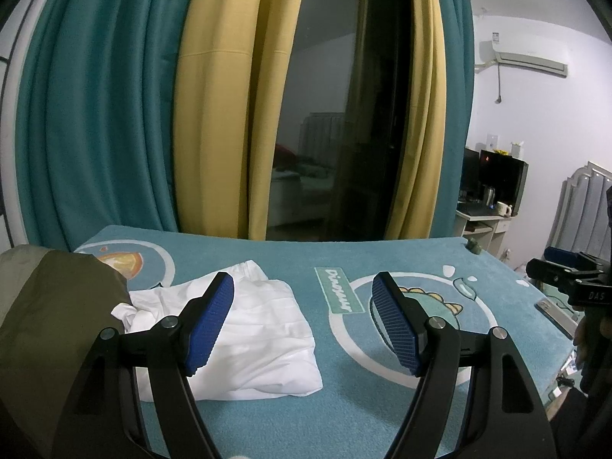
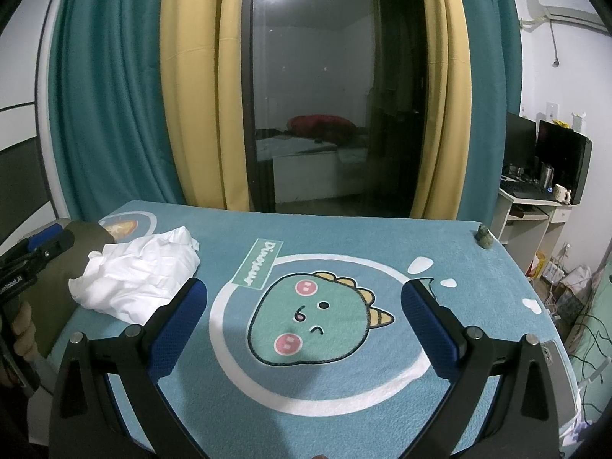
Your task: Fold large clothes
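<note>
Your left gripper [image 1: 302, 321] hovering jaws spread, white garment [image 1: 244, 340] lying crumpled at its ten o'clock, your right gripper [image 2: 304, 329] hanging spread over the dinosaur mat [image 2: 344, 237].

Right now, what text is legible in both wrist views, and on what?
"Dinosaur": green label patch on the blue dinosaur-print mat, seen rotated.
"DAS": black body of the right gripper, seen from the left wrist.
"GenRobot.AI": black body of the left gripper, cut off at the frame edge.
Sticker on the white wall air conditioner: too small to read.
</note>
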Motion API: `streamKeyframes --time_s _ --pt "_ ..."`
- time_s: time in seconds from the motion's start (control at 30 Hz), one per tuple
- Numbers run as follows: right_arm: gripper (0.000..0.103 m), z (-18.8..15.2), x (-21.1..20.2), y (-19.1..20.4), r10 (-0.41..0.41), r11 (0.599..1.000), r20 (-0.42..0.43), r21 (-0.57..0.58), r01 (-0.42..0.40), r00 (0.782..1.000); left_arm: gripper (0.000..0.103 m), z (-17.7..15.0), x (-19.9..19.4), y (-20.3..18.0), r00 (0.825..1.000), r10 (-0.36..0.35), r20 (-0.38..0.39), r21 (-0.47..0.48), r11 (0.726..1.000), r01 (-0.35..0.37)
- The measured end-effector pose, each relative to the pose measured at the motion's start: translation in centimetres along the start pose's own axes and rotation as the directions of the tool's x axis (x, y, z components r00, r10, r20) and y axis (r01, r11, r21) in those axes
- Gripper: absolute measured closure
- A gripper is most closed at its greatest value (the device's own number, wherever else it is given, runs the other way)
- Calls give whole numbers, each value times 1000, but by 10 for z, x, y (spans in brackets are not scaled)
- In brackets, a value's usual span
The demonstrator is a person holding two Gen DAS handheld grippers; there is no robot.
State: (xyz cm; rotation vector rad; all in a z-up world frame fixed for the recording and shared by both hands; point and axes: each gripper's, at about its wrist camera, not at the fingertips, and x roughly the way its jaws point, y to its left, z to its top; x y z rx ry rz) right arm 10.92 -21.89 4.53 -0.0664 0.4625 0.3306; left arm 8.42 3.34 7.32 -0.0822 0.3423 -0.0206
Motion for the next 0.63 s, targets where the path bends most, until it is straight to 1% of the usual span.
streamKeyframes --time_s 0.63 --pt "3 -3 -1 -7 10 1000 -15 -17 -10 1000 25 -2 -8 -3 1000 0 -12 -10 1000 0"
